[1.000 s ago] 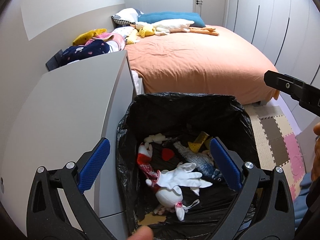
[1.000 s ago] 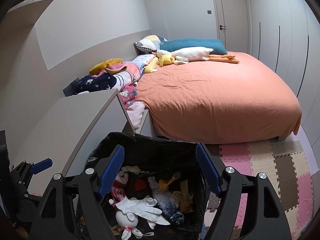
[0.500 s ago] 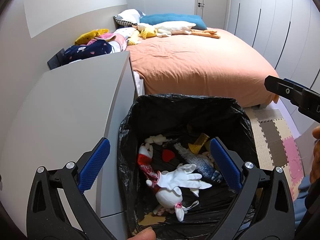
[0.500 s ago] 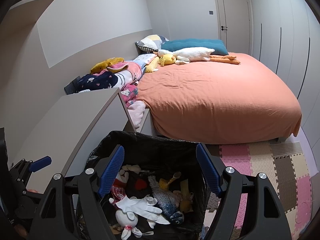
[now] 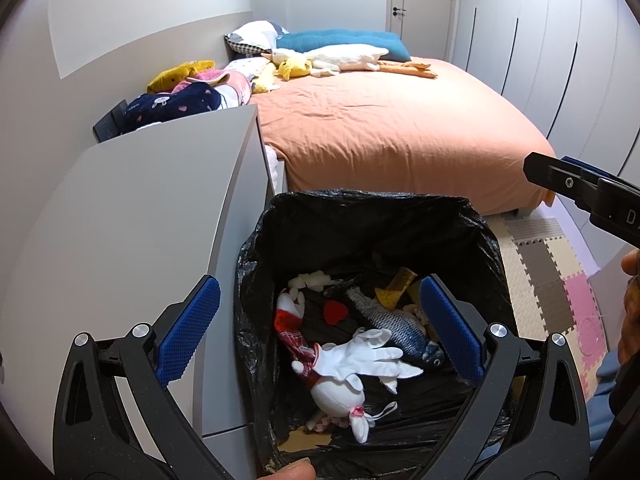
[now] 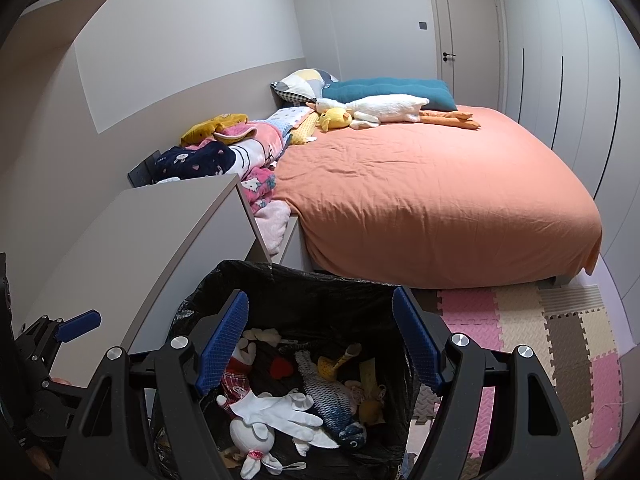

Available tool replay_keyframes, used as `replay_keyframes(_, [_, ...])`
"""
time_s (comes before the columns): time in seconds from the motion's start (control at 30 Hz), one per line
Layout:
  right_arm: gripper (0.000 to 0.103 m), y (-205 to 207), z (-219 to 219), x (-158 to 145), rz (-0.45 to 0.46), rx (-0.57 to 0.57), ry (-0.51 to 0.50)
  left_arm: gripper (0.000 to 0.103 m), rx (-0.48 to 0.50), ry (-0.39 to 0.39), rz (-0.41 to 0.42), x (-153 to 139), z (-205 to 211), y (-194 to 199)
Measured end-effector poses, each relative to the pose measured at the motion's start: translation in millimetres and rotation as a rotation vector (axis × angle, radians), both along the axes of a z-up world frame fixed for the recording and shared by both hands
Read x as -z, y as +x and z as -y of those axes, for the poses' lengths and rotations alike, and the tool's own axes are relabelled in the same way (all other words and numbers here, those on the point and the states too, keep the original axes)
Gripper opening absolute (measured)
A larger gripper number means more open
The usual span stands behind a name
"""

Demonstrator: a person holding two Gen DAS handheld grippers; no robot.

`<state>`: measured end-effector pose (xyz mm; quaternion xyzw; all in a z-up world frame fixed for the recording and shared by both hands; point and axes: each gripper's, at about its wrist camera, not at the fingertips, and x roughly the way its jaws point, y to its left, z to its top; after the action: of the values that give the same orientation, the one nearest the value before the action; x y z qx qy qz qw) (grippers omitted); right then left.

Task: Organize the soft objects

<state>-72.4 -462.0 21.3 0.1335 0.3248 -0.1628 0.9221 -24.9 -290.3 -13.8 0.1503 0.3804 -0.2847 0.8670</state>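
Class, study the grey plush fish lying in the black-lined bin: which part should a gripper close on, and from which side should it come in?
Grip the fish across its narrow mid-body, coming straight down from above. It lies flat and uncovered there, while the white glove crowds its head end and the bin liner walls block any sideways approach.

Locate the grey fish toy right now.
In both wrist views the grey fish toy lies inside the black-lined bin, right of the white glove.

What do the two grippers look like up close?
The left gripper and right gripper look alike: black plastic frames with triangular cut-outs, round silver bolts at the joints, and two fingers faced with blue, finely dimpled pads. White lettering marks the right gripper's body, cut off at the frame edge. No cables or sleeves show.
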Motion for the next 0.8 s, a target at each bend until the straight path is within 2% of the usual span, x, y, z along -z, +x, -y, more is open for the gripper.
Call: replay_keyframes(0.8, [0.075, -1.2, -2.8, 2.9, -0.006, -0.010, -0.005, 0.097, 0.005, 0.005, 0.005, -2.5, -2.3, 1.0])
